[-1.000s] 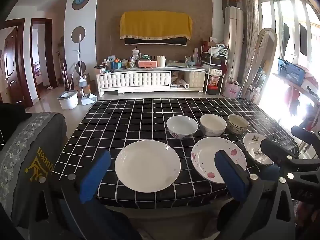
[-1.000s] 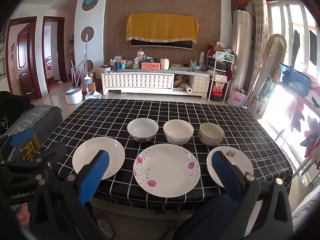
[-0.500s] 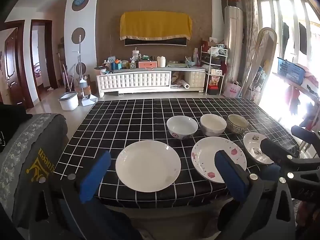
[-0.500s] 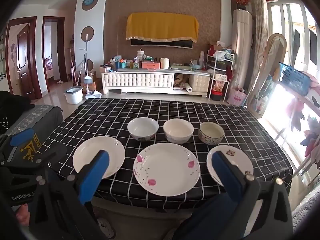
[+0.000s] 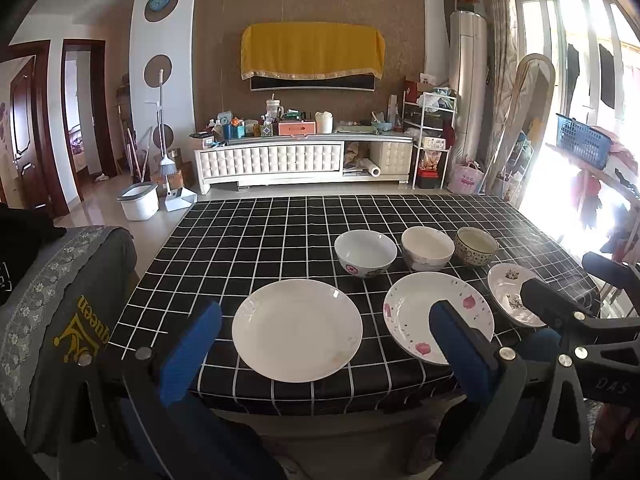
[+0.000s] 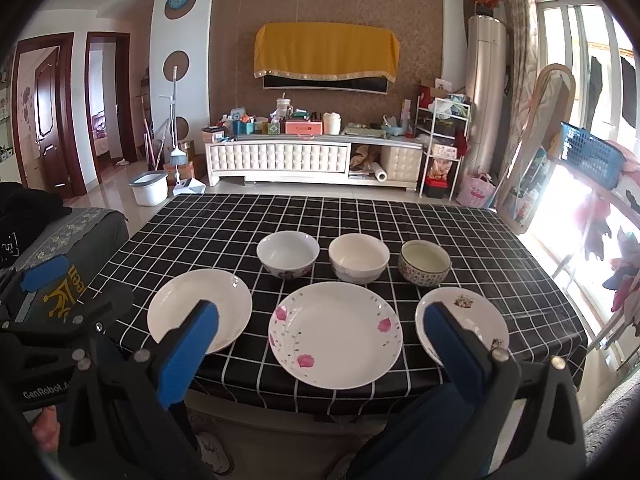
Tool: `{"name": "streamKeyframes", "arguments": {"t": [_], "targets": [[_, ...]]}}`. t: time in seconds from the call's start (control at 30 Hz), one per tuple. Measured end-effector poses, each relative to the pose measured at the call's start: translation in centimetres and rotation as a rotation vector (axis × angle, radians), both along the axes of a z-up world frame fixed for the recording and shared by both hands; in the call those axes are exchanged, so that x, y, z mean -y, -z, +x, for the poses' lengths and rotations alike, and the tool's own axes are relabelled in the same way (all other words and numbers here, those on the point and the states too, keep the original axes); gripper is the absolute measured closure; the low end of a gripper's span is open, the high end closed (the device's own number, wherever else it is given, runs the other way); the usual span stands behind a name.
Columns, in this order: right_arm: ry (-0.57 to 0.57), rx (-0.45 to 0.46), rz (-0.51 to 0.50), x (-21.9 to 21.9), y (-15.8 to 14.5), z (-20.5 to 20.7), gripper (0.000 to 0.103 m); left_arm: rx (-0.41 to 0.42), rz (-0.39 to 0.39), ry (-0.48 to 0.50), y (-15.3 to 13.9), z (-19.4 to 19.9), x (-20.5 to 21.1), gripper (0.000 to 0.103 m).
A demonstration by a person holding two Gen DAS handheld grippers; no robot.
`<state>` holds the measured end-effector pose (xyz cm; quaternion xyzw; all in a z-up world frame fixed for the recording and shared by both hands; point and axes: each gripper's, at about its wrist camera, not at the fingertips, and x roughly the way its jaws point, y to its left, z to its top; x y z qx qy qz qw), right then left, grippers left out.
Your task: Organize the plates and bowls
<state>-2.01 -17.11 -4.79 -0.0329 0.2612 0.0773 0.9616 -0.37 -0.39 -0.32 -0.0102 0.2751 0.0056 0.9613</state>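
Left gripper (image 5: 326,344), right gripper (image 6: 320,340) – fingers spread, seemingly short of table (image 6: 224,224) – plates, bowls untouched.

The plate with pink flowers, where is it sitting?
In the right wrist view, the plate with pink flowers lies mid-front on the checked table, between the plain white plate and the small patterned plate.

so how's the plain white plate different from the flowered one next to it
The plain white plate has no pattern; the flowered plate carries pink blossoms and small dark specks. The plain white plate is at the left end of the front row, the flowered plate in the middle. The flowered plate looks somewhat wider, though the fisheye may exaggerate that. Both are round, empty, and lie flat near the front edge of the checked tablecloth.
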Motion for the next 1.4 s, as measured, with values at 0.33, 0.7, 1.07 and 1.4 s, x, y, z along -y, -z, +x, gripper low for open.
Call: {"name": "streamKeyframes", "arguments": {"t": [0.33,0.7,1.07,1.4], "targets": [[-0.001,-0.007,0.001,0.07,0.13,-0.02,0.0,-0.001,-0.001,0.0,0.06,-0.01,-0.12,0.0],[0.007,-0.013,0.004,0.15,0.3,0.0,0.0,-0.002,-0.006,0.001,0.09,-0.14,-0.16,0.0],[0.007,-0.014,0.003,0.18,0.27,-0.06,0.0,0.002,-0.005,-0.001,0.14,-0.18,-0.08,0.0],[0.009,-0.014,0.003,0.27,0.01,-0.5,0.0,0.001,-0.008,0.0,0.05,-0.12,-0.07,0.0]]}}
